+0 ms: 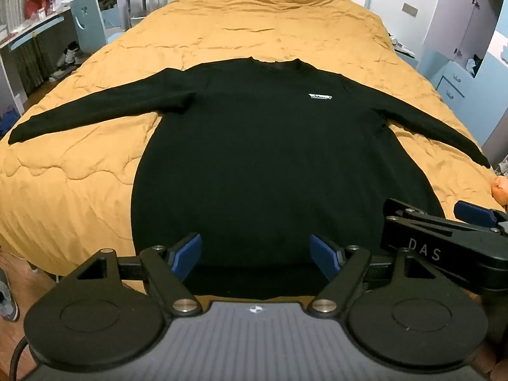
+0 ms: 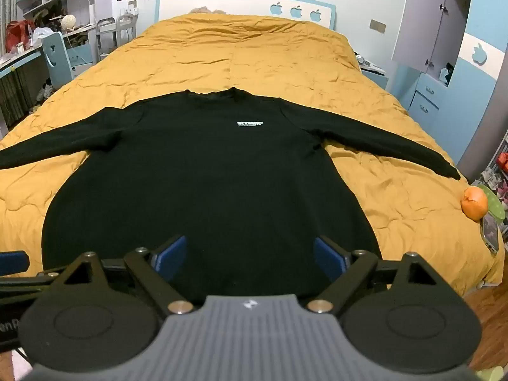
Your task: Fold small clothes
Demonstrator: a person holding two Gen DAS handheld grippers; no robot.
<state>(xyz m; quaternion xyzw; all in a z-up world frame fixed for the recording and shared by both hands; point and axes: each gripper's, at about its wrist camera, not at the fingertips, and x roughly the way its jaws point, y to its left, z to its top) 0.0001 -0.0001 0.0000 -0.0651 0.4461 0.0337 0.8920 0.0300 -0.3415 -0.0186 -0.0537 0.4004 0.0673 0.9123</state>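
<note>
Black sweater (image 1: 254,158) lies flat on the bed (image 1: 254,25), sleeves spread, nothing folded yet. Your left gripper (image 1: 255,255) and right gripper (image 2: 249,255) hover at its hem, fingers wide apart, empty.

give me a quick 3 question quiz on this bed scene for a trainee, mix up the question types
1. True or false: the black long-sleeved shirt lies spread flat on the mustard quilt with both sleeves stretched outward.
2. Multiple choice: the left claw and right claw are A) both open and empty, B) both shut on the hem, C) one open, one shut.
3. Fill in: the round object at the bed's right edge, the orange fruit, lies beyond the end of the shirt's ____ sleeve as seen from the right wrist view.

Key: 1 true; 2 A; 3 right
</note>
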